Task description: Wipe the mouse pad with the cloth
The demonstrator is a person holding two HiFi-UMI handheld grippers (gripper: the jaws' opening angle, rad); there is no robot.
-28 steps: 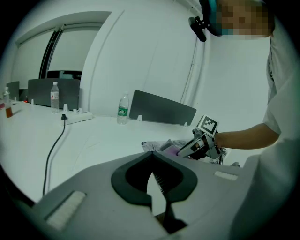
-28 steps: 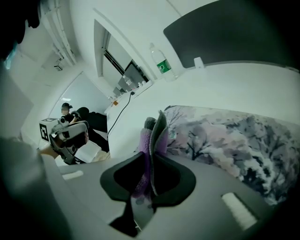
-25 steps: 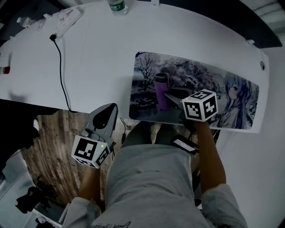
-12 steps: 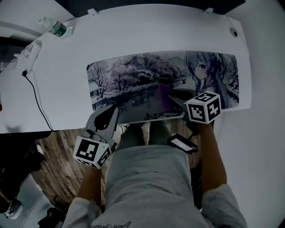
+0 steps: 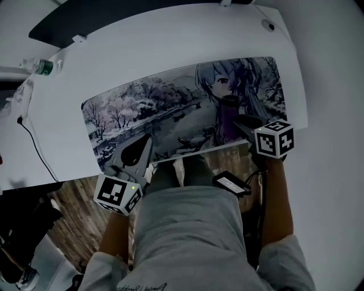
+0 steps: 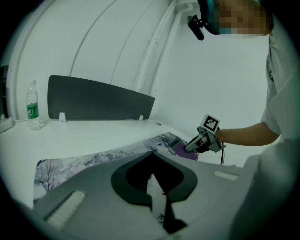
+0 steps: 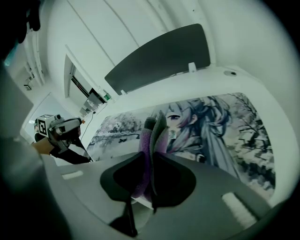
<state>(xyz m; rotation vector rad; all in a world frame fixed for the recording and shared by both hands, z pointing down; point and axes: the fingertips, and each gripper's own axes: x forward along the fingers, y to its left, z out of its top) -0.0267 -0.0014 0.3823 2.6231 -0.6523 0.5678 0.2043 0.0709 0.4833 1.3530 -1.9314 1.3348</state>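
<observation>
The long printed mouse pad (image 5: 153, 108) lies on the white desk (image 5: 142, 57). My right gripper (image 5: 236, 122) is shut on a purple cloth (image 5: 223, 131), which stands bunched on the pad's right part, against the printed figure. The right gripper view shows the cloth (image 7: 147, 140) pinched between the jaws of that gripper (image 7: 154, 131), with the pad (image 7: 225, 126) beyond. My left gripper (image 5: 147, 139) hovers at the pad's front edge, left of centre, shut on nothing. From the left gripper (image 6: 152, 183), the right gripper (image 6: 190, 147) and the cloth (image 6: 185, 151) show far right.
A water bottle (image 5: 42, 67) stands at the desk's far left, and a black cable (image 5: 31, 142) runs off the front edge nearby. A dark panel (image 5: 114, 17) lines the back of the desk. A small black device (image 5: 230, 183) hangs by the person's lap.
My right gripper has slid the cloth rightward along the pad, from the landscape part to the printed figure. The head view has swung with it. The left gripper has stayed at the front edge.
</observation>
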